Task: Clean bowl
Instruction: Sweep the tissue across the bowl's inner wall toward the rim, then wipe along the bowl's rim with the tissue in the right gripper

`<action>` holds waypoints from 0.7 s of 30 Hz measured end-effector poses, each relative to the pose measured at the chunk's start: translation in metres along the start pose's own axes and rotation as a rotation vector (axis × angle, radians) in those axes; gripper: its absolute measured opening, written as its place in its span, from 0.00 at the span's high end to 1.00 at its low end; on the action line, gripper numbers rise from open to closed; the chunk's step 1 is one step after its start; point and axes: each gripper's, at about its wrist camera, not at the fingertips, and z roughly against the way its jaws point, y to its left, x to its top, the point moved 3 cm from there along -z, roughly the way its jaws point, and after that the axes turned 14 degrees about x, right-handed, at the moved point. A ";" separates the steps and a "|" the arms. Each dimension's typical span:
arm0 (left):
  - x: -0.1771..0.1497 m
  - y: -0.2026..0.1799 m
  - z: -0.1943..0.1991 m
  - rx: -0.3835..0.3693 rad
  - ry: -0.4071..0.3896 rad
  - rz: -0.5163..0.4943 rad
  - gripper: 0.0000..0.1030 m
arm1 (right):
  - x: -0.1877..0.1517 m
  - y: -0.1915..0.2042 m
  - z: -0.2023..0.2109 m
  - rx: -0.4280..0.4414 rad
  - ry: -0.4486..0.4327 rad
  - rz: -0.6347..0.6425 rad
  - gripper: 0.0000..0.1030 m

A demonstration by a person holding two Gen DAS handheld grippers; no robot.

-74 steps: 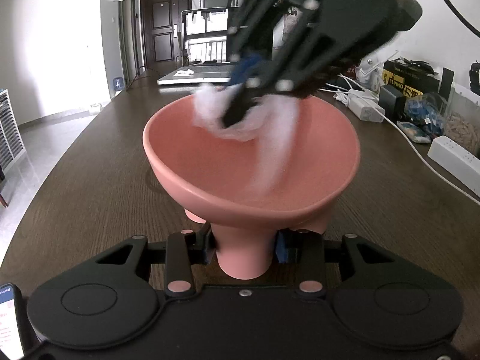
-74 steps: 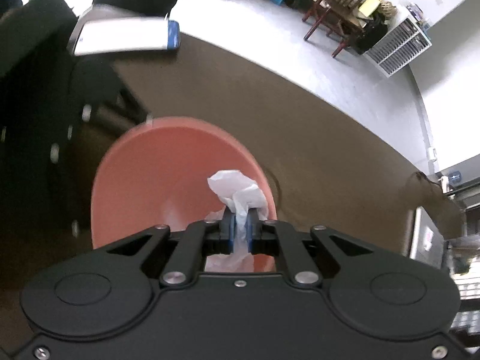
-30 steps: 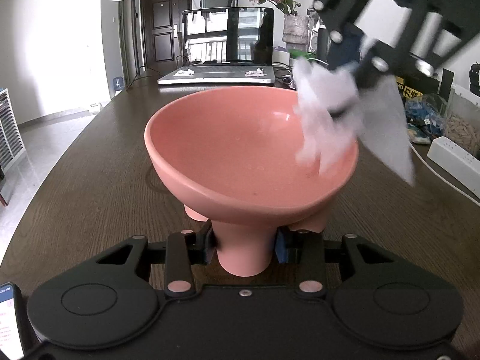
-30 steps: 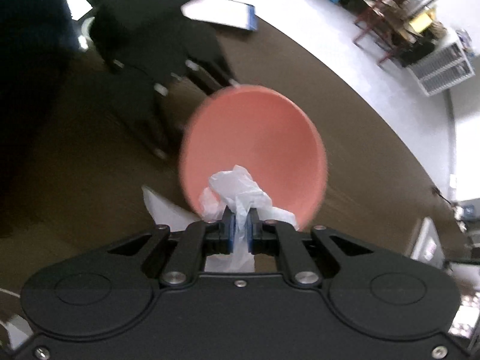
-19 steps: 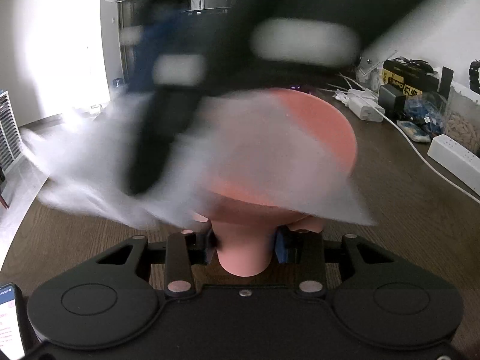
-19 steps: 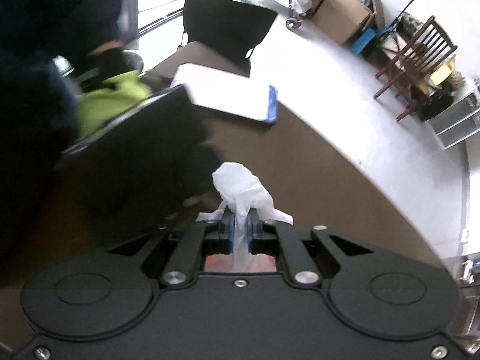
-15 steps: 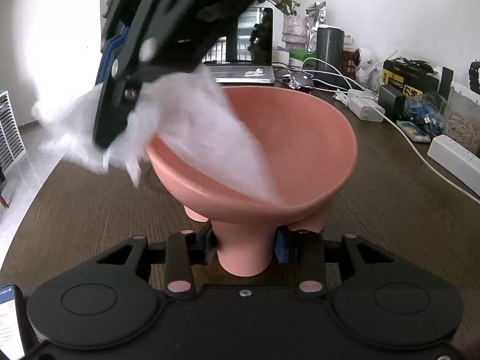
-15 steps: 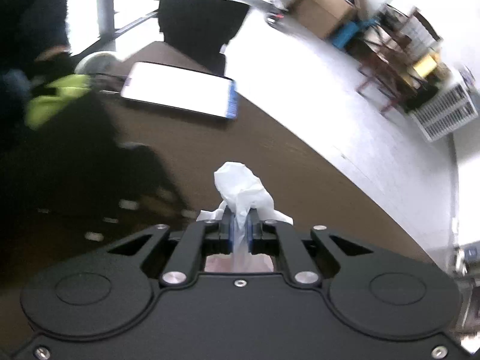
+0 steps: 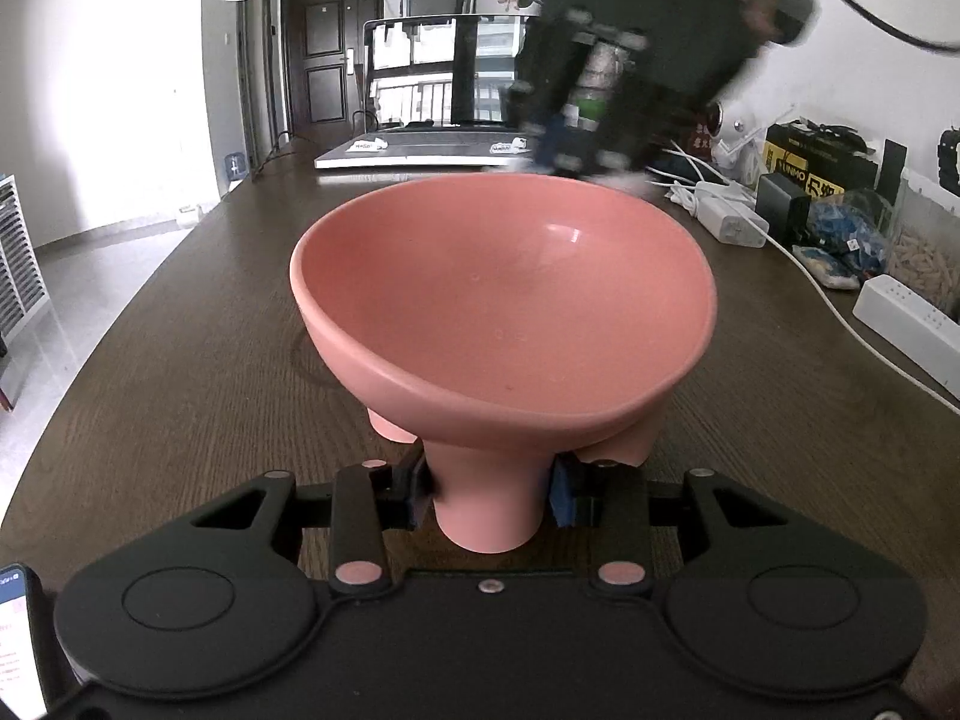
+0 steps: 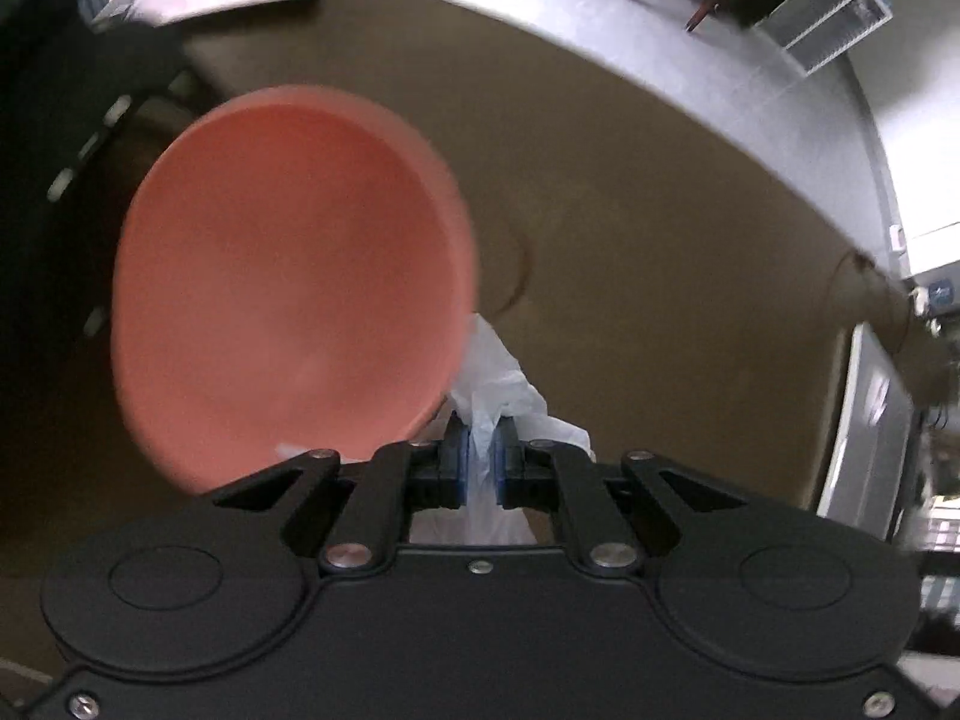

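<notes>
Left wrist: left gripper [image 9: 489, 501] clamped on pink bowl [image 9: 504, 294] foot; right gripper [image 10: 480, 465], pinching tissue [image 10: 498, 384], now behind far rim, was at left rim.

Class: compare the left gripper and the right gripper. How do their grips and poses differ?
The left gripper clamps the pink bowl's foot; the right gripper pinches a white tissue. The left looks across the table; the right looks down over the bowl's rim. Both are shut on something.

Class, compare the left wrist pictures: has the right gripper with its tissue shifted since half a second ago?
Yes. The right gripper was over the bowl's left rim; now it is behind the far rim, in front of the laptop.
</notes>
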 end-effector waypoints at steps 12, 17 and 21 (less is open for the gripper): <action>0.000 0.002 -0.001 -0.002 -0.001 0.004 0.63 | -0.006 0.116 0.018 0.163 -0.015 0.226 0.91; 0.000 0.002 -0.001 -0.001 0.000 0.003 0.63 | 0.037 0.130 0.039 0.184 -0.128 0.311 0.91; 0.001 0.000 -0.002 0.000 -0.001 0.000 0.63 | 0.073 0.112 0.044 0.172 -0.202 0.323 0.91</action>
